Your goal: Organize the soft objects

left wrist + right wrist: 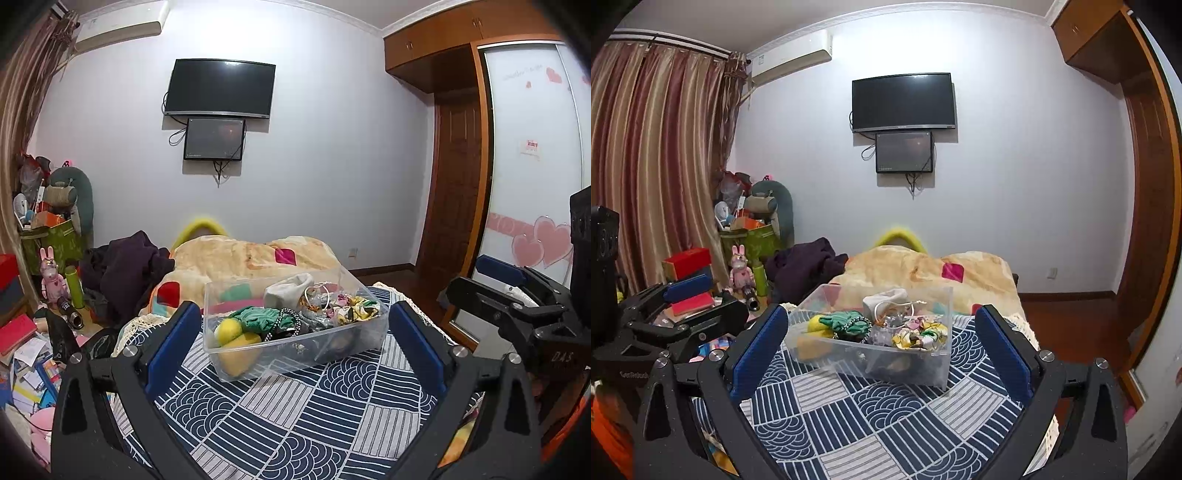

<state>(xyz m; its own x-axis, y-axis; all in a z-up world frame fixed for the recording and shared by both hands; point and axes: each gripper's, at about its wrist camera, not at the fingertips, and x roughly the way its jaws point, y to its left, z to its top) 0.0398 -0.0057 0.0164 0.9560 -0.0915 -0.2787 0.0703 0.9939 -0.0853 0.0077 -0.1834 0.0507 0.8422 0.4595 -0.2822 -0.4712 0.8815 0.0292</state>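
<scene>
A clear plastic bin (236,363) stands on the navy-and-white patterned bedspread (295,417). It holds soft things: a yellow sponge (240,350), a yellow ball (228,329), a green cloth (258,317), a grey pouch (288,290) and floral scrunchies (354,308). My left gripper (295,325) is open and empty, its blue pads either side of the bin, short of it. The bin also shows in the right wrist view (912,369), with my right gripper (879,332) open and empty in front of it. Each gripper shows at the edge of the other's view.
A beige blanket (251,258) and dark clothes (125,266) lie behind the bin. Boxes, books and toys clutter the floor at left (33,332). A wardrobe (532,166) stands at right. A TV (903,101) hangs on the far wall.
</scene>
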